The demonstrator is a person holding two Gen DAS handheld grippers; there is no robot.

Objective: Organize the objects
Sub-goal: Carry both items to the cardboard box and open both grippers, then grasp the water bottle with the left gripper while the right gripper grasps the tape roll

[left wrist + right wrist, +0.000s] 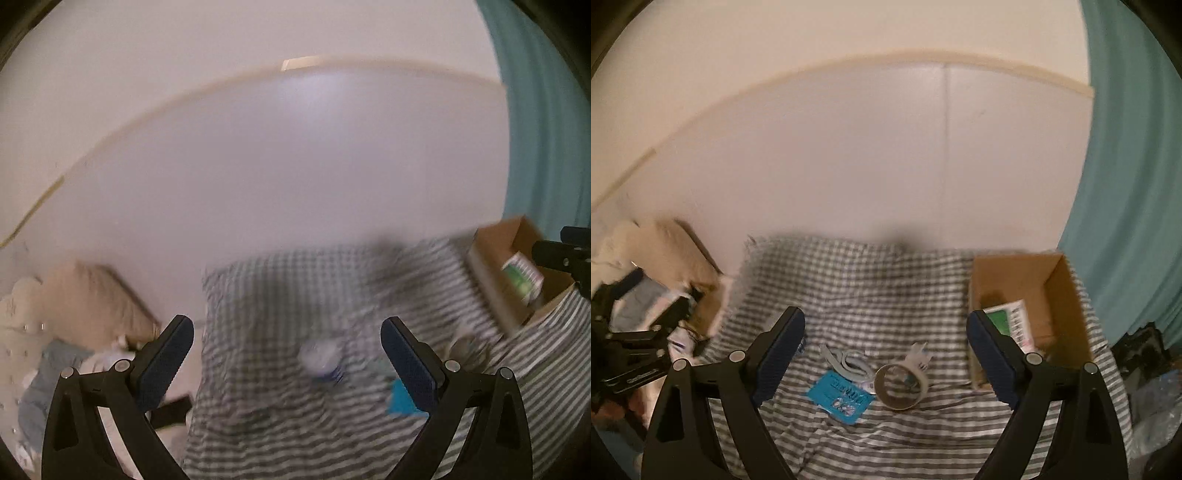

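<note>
On a grey-and-white checked cloth (871, 295) lie a roll of tape (901, 386), a blue packet (840, 397) and a pale coiled strap (847, 363). A cardboard box (1060, 295) at the right holds a green-and-white package (1012, 325). My right gripper (886, 350) is open and empty, above and just behind the tape and packet. My left gripper (286, 354) is open and empty; its view is blurred, with a white round object (321, 358) and a blue packet (400, 400) between its fingers and the box (517, 273) at the right.
A pale wall (886, 166) rises behind the cloth. A teal curtain (1126, 184) hangs at the right. A tan box and piled clothes (676, 266) sit at the left, where the left gripper (631, 354) also shows. Dark clutter (1145, 354) lies at the right.
</note>
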